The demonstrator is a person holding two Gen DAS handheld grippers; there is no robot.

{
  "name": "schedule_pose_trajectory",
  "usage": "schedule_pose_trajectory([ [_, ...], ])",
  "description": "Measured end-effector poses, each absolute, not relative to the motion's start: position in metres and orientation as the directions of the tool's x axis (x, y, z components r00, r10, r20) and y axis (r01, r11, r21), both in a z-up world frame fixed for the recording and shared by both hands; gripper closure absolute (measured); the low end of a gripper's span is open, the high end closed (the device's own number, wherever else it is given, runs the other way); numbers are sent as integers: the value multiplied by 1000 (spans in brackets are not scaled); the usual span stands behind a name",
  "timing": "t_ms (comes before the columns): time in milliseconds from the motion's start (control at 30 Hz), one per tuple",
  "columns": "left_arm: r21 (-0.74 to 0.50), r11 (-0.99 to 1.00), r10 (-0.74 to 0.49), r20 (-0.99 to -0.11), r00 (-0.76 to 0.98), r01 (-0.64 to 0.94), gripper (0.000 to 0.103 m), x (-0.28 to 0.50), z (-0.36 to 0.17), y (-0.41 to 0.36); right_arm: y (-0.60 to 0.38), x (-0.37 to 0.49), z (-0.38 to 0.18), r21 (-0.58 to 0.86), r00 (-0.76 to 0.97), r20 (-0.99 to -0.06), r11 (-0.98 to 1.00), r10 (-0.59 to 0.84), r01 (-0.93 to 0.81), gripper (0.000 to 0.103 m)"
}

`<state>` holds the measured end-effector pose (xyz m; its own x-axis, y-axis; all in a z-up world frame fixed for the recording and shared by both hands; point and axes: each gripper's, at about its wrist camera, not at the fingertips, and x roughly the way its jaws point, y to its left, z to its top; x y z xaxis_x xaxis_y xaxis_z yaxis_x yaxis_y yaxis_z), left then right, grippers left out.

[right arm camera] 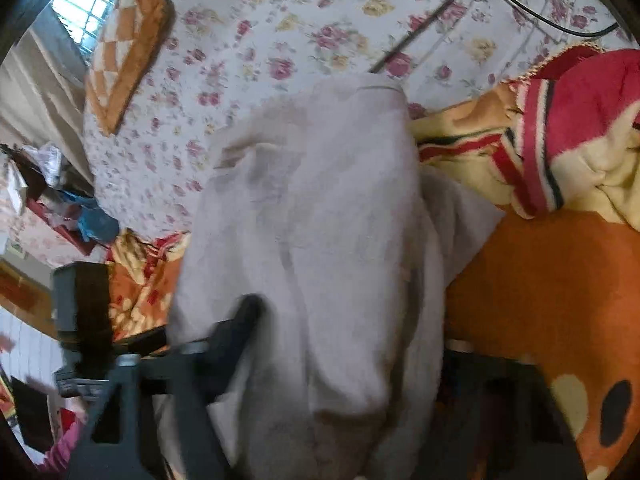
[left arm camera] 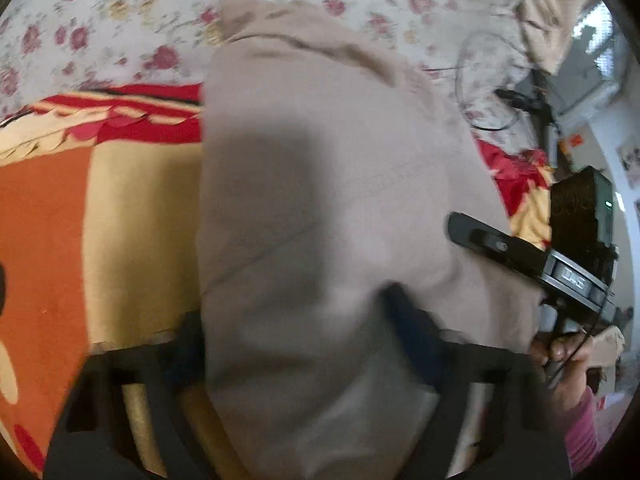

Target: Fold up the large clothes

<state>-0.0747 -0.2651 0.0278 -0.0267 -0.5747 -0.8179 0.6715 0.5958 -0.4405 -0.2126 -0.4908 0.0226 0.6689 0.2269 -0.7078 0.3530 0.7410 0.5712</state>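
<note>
Large beige soft cotton garment (left arm camera: pixel 320 200) – limp, light; left claw (left arm camera: pixel 296 344), right claw (right arm camera: pixel 344 360) each pinch an edge – over a patterned blanket (left arm camera: pixel 120 200).

Pretty cramped ahead of both tongs: the big beige fabric garment (left arm camera: pixel 320 200) fills the middle and drapes right between the fingers. Left of the left tongs, the orange-and-cream fleece blanket (left arm camera: pixel 80 220) lies flat and open. To their right, the other black gripper (left arm camera: pixel 520 248) blocks. Past the garment, the floral bedsheet (right arm camera: pixel 280 40) is open, with a thin black cable (right arm camera: pixel 540 16) at its far right.
</note>
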Motion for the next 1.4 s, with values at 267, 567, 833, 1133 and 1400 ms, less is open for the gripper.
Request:
schedule_pose_trajectory([
  [267, -404, 517, -655, -754, 45, 755, 73, -94, 99, -220, -460, -229, 67, 668, 745, -598, 697, 295, 261, 80],
  [567, -307, 573, -541, -838, 69, 760, 61, -134, 91, -117, -355, -261, 60, 681, 662, -622, 706, 419, 194, 61],
  [833, -216, 720, -482, -840, 251, 659, 37, -133, 81, -88, -343, -283, 90, 484, 666, -723, 821, 181, 302, 52],
  [1133, -148, 770, -409, -861, 302, 620, 31, -132, 49, -111, -318, -202, 110, 494, 716, -670, 838, 197, 232, 52],
  [1400, -177, 769, -440, -844, 306, 615, 18, -132, 45, -110, -352, -172, 42, 458, 673, -738, 775, 58, 436, 57],
])
